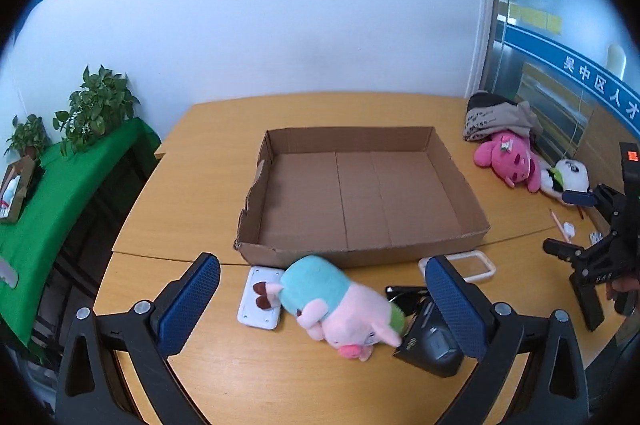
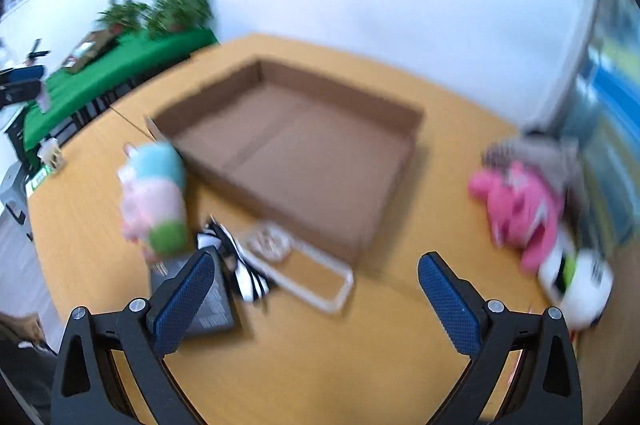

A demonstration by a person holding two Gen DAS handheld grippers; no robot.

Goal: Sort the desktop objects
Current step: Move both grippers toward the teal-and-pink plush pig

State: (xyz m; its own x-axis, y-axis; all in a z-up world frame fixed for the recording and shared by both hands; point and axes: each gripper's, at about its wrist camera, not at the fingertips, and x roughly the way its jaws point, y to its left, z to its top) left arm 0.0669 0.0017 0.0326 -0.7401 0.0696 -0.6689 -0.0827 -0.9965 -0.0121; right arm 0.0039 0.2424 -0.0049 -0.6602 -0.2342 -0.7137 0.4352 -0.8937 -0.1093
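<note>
A shallow cardboard box (image 1: 360, 201) (image 2: 304, 153) lies open and bare in the middle of the wooden table (image 1: 280, 377). In front of it a pink pig plush with a teal back (image 1: 336, 309) (image 2: 154, 193) lies on its side, between the spread fingers of my left gripper (image 1: 324, 301), which is open and touches nothing. Beside the pig are a white socket plate (image 1: 259, 299), a black box (image 1: 434, 345) (image 2: 200, 301) and a white frame (image 1: 476, 267) (image 2: 316, 277). My right gripper (image 2: 316, 289) (image 1: 592, 249) hovers open over bare table; its view is blurred.
At the right lie a magenta plush (image 1: 510, 161) (image 2: 520, 209), a white panda plush (image 1: 568, 177) (image 2: 576, 281) and a grey cloth bag (image 1: 496, 119). A striped black-and-white item (image 2: 244, 265) sits by the frame. A green-covered side table with plants (image 1: 72, 161) stands left.
</note>
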